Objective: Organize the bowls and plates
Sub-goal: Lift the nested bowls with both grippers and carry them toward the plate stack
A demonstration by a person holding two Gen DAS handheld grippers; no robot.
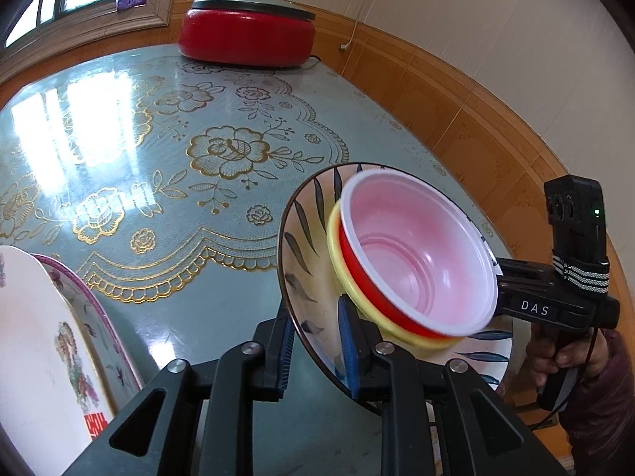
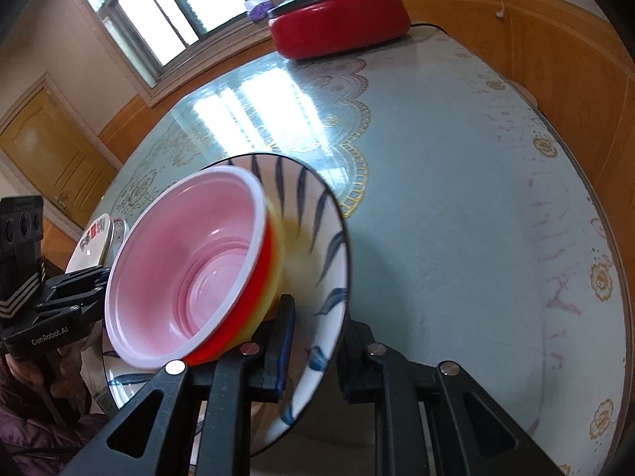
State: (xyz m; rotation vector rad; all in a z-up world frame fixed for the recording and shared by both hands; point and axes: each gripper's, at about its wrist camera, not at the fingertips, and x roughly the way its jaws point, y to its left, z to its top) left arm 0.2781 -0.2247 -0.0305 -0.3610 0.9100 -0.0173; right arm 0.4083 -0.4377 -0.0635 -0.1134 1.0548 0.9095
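Both grippers, left gripper (image 1: 315, 351) and right gripper (image 2: 315, 347), clamp opposite rims of a tilted white ceramic bowl with blue leaves (image 1: 307, 273), held above the table (image 1: 178, 198), holding nested red plastic bowl (image 1: 416, 254) and yellow plastic bowl (image 1: 351, 289).

The left tool (image 1: 317, 341) is gripping the rim of a leaf-patterned plate (image 1: 305, 277), which is carrying a red bowl (image 1: 416, 254) nested in a yellow bowl (image 1: 357, 297). The right tool (image 1: 512, 289) is meeting the plate's far side. Two floral plates (image 1: 51, 341) are lying on the counter (image 1: 198, 206) at left.
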